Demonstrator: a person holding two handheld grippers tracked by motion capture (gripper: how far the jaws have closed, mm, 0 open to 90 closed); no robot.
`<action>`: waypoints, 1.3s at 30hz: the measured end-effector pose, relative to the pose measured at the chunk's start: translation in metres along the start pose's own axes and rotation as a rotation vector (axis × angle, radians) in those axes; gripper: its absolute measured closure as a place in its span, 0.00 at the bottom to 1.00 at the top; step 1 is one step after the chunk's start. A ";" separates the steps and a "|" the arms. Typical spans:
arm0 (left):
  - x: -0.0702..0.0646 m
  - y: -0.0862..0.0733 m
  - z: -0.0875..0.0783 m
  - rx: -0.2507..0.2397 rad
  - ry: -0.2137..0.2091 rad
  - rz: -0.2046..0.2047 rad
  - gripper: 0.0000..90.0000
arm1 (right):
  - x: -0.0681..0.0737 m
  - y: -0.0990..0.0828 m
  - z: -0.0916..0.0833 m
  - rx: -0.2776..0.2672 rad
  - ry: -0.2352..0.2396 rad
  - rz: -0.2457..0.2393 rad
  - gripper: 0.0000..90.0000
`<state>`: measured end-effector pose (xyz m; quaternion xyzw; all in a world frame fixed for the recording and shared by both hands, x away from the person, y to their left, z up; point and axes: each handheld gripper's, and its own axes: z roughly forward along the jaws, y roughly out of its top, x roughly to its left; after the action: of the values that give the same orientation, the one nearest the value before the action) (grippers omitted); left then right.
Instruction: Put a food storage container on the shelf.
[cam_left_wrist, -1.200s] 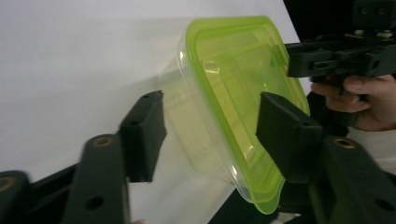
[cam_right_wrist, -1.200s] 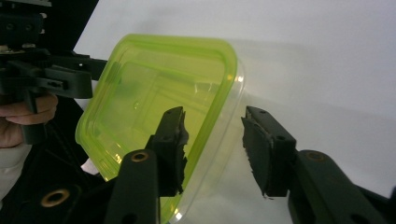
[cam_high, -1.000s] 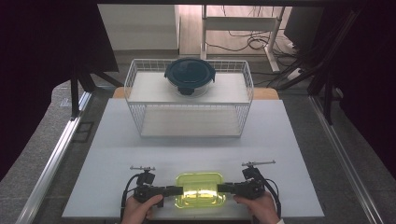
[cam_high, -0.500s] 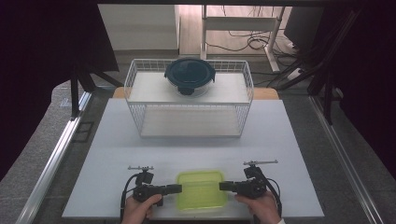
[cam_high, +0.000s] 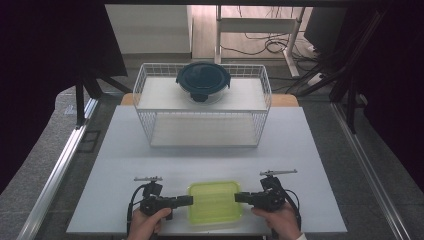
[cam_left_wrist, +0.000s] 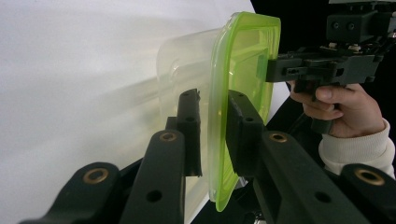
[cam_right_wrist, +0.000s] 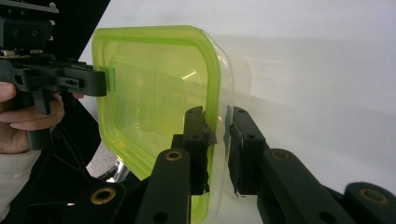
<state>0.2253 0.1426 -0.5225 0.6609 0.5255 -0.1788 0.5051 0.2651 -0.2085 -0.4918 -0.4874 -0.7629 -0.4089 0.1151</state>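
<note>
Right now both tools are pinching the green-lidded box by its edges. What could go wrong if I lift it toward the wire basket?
1. The left tool and right tool grip only the thin lid rim of the green-lidded box; the lid might pop off and the clear tub drop.
2. If the hands move unevenly, the box may twist or slip free.
3. The wire basket already holds a dark-lidded bowl; the box could knock it.

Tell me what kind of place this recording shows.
Probably a lab or data-collection workspace, not a kitchen: a bare white table bounded by metal rails, dark curtains on both sides, and loose cables on the floor behind.
</note>
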 end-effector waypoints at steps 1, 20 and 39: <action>-0.001 0.000 0.000 0.000 -0.001 0.004 0.86 | 0.000 0.000 0.000 -0.001 0.001 -0.001 0.86; -0.018 0.018 -0.013 -0.029 0.021 0.075 0.86 | 0.009 0.016 -0.010 -0.038 0.024 -0.046 0.86; -0.035 0.052 -0.028 -0.067 0.014 0.119 0.86 | 0.025 0.049 -0.027 -0.103 0.024 -0.103 0.86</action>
<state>0.2492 0.1516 -0.4584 0.6750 0.4943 -0.1261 0.5331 0.2875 -0.2024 -0.4349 -0.4478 -0.7634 -0.4589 0.0778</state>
